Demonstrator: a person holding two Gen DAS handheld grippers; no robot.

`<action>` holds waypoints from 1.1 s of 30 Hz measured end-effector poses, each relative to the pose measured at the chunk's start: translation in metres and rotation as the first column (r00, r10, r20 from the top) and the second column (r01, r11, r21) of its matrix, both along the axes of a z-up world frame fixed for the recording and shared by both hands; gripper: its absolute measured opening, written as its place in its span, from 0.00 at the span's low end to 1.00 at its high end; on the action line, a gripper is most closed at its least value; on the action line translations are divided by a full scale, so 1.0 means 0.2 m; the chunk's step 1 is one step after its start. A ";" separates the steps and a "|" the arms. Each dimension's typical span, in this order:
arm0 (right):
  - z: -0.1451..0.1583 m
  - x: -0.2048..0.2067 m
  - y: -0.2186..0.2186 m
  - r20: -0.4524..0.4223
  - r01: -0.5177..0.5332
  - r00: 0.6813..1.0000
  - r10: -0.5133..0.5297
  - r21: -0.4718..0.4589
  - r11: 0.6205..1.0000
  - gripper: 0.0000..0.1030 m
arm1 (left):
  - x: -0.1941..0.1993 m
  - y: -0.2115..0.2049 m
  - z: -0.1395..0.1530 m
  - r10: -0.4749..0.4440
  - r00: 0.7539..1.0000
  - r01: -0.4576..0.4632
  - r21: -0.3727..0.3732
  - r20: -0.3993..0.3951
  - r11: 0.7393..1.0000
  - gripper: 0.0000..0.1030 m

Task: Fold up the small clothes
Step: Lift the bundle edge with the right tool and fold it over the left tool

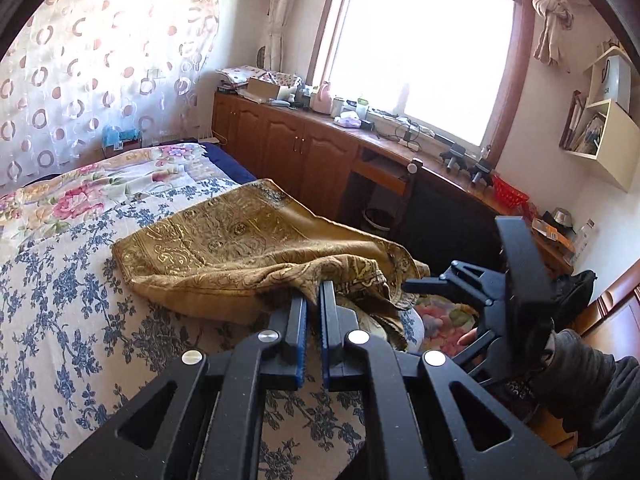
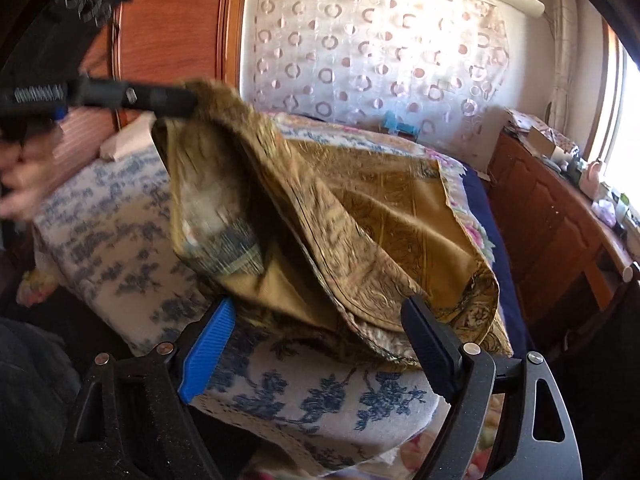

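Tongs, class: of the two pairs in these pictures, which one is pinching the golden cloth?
The left tongs: their blue pads are shut on a corner of the golden cloth. The right tongs stand wide open, gripping nothing.

My right gripper [image 2: 316, 344] stands wide open, its blue-padded finger [image 2: 208, 350] and black finger [image 2: 430, 346] either side of the lower fold of a gold patterned cloth [image 2: 360, 216], neither pressing on it. My left gripper [image 2: 160, 98] pinches the cloth's upper corner and holds it above the bed [image 2: 120, 248] with its blue-flowered cover. A circle-patterned curtain [image 2: 380, 48] hangs behind.
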State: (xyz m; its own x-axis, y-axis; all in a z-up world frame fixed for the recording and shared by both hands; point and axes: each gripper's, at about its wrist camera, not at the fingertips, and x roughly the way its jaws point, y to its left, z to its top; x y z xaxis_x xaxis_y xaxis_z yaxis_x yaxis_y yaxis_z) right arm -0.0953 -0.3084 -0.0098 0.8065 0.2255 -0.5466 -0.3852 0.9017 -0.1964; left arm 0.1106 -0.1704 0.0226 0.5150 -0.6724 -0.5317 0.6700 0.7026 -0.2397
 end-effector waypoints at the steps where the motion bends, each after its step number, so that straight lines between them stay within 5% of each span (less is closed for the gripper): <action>1: -0.01 0.02 0.00 0.005 0.003 1.000 -0.003 -0.022 1.000 0.83 | 0.01 0.00 0.01 0.002 1.000 -0.002 -0.005 0.000 1.000 0.06; 10: -0.04 0.28 -0.07 0.052 0.086 0.996 -0.078 -0.164 0.983 0.83 | 0.09 0.04 0.03 0.017 1.000 -0.017 -0.047 -0.005 0.999 0.06; 12: 0.00 0.34 -0.09 0.046 0.060 0.998 -0.053 -0.153 0.986 0.69 | 0.11 0.07 0.03 0.022 1.000 -0.022 -0.059 -0.011 0.998 0.06; 14: 0.06 0.38 -0.12 0.039 0.023 0.999 -0.019 -0.119 0.993 0.36 | 0.15 0.09 0.02 0.033 0.999 -0.034 -0.068 -0.016 0.997 0.06; 17: 0.17 0.45 -0.09 0.074 -0.021 0.997 0.030 -0.120 0.993 0.12 | 0.19 0.14 0.03 0.062 0.998 -0.063 -0.082 -0.016 0.995 0.06; 23: 0.37 0.73 0.03 0.128 -0.060 0.989 0.080 -0.149 0.987 0.08 | 0.37 0.24 0.03 0.143 0.990 -0.144 -0.080 -0.018 0.986 0.06; 29: 0.40 1.16 0.19 0.091 -0.126 0.985 0.145 -0.190 0.974 0.08 | 0.61 0.33 -0.05 0.238 0.969 -0.240 -0.039 -0.059 0.970 0.07; 32: 0.38 1.37 0.25 0.025 -0.162 0.985 0.169 -0.177 0.971 0.09 | 0.68 0.37 -0.09 0.249 0.966 -0.251 -0.024 -0.067 0.968 0.18; 33: 0.39 1.42 0.23 0.007 -0.168 0.985 0.171 -0.162 0.972 0.09 | 0.69 0.37 -0.10 0.256 0.964 -0.258 -0.011 -0.064 0.966 0.30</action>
